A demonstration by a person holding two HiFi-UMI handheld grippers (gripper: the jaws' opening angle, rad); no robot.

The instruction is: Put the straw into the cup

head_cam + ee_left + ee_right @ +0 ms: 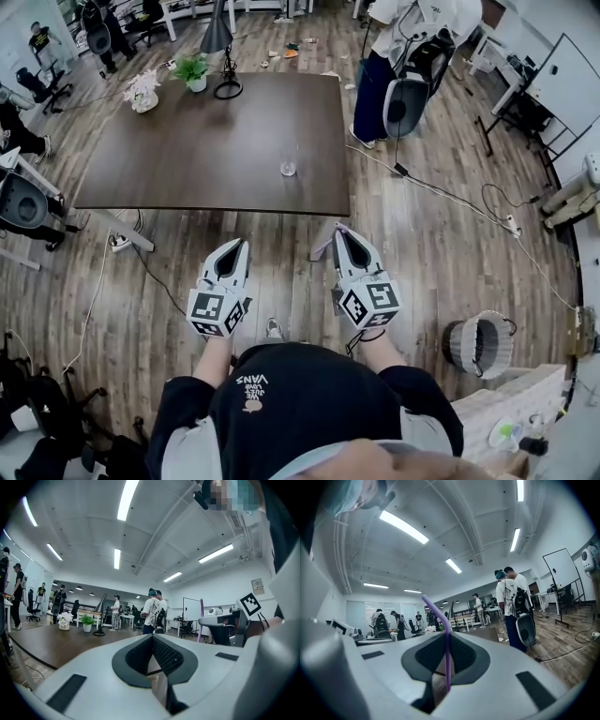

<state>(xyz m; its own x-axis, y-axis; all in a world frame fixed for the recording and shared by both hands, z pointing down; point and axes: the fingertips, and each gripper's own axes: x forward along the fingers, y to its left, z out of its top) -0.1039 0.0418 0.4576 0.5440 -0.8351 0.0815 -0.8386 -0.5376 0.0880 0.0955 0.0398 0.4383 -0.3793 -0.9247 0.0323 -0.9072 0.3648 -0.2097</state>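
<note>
Right gripper (446,638) is clamped on the purple straw (447,663): jaws nearly together, thin shaft pinched between the pads. I'd say the straw is carried this way so it stays put on the way to the table (187,159). Left gripper (152,638) has its jaws together with nothing between them. I hold it level beside the right one, probably as a spare to steady the cup (288,169) if needed. The cup is small and clear, upright near the front edge of the table, ahead of both grippers and well apart from them, so the straw is nowhere near it yet. The straw's long axis runs upright, crosswise to the line the right gripper points along. Its lower end sits down between the jaws and the longer part sticks up above them. The top is bent and leans toward the left in the right gripper view. In the head view only a pale stub shows beside that gripper. My guess is the straw has to go in lower end first.
</note>
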